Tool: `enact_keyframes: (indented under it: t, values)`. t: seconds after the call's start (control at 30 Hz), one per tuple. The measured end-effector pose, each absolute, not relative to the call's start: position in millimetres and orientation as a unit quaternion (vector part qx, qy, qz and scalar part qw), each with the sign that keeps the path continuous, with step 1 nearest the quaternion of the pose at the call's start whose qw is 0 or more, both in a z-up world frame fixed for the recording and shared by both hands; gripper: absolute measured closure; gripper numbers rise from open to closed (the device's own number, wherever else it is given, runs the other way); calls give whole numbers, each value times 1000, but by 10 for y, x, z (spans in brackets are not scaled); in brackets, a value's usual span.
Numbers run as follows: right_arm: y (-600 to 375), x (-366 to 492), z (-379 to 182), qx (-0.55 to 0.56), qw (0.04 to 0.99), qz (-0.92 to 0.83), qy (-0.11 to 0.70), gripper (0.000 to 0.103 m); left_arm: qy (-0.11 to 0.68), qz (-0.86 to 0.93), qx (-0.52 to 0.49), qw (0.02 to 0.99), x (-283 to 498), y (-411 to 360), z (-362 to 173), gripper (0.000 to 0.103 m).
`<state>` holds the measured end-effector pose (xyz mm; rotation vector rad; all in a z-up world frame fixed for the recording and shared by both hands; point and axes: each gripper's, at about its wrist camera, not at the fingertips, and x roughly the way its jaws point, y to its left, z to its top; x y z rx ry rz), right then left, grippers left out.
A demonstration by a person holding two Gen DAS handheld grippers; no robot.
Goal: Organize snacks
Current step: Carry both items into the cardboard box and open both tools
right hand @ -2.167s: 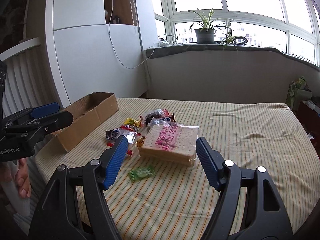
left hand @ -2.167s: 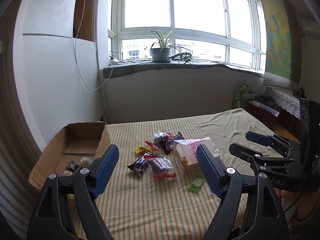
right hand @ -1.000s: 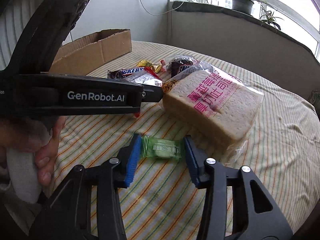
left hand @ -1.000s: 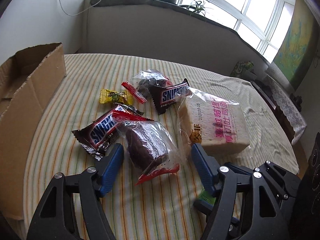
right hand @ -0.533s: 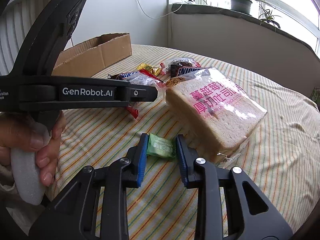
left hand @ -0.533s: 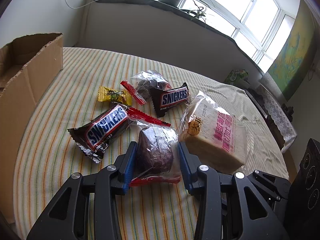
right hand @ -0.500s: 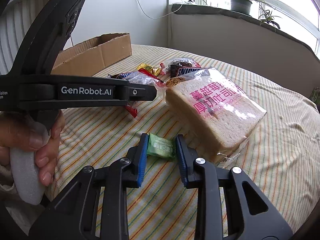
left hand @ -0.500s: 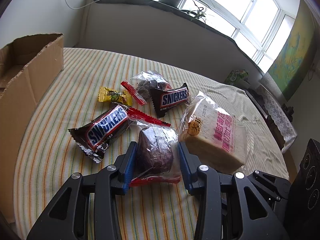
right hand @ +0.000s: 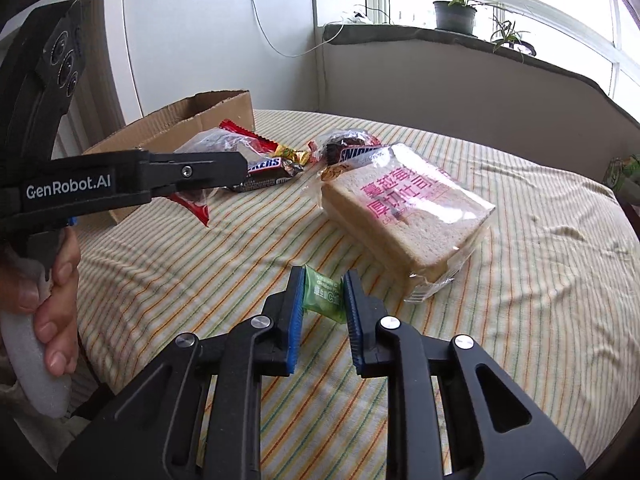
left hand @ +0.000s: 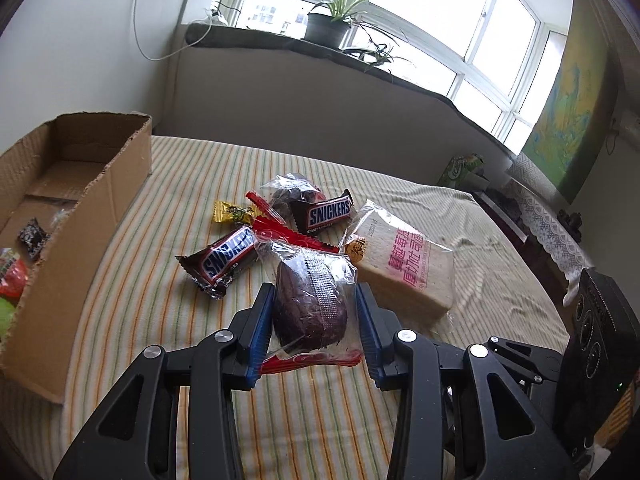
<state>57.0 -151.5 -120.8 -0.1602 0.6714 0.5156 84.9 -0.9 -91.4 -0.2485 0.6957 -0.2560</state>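
Gripping cake (left hand: 310, 304) (left gripper (left hand: 312, 320)) and candy (right hand: 322, 294) (right gripper (right hand: 322, 300)); slick wrappers may slip before reaching box (left hand: 92, 200).

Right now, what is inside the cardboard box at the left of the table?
In the left wrist view, the cardboard box holds a small dark wrapped snack and, nearer, something red and something green. The box's front wall and the picture edge hide the rest, so I cannot say more.

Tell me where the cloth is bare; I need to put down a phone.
Bare striped tablecloth lies right of the wrapped white bread slices, and between the open cardboard box and the brown Snickers bar. The snack cluster behind that bar is crowded.
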Motion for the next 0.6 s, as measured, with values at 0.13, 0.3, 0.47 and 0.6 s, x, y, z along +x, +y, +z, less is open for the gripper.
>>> enact_keyframes:
  t: [0.13, 0.3, 0.47, 0.6]
  values:
    - [-1537, 544, -1032, -75, 918, 240, 306, 83, 314, -121, -116, 934, 720, 11, -710, 65]
    - [-1556, 453, -515, -78, 938, 227, 252, 83, 243, -118, -92, 959, 575, 67, -200, 65]
    - [-1481, 365, -44, -96, 950, 218, 203, 83, 170, -106, -75, 977, 398, 244, 330, 65]
    - [-1322, 319, 85, -111, 950, 218, 194, 83, 154, -93, -79, 981, 304, 433, 447, 65]
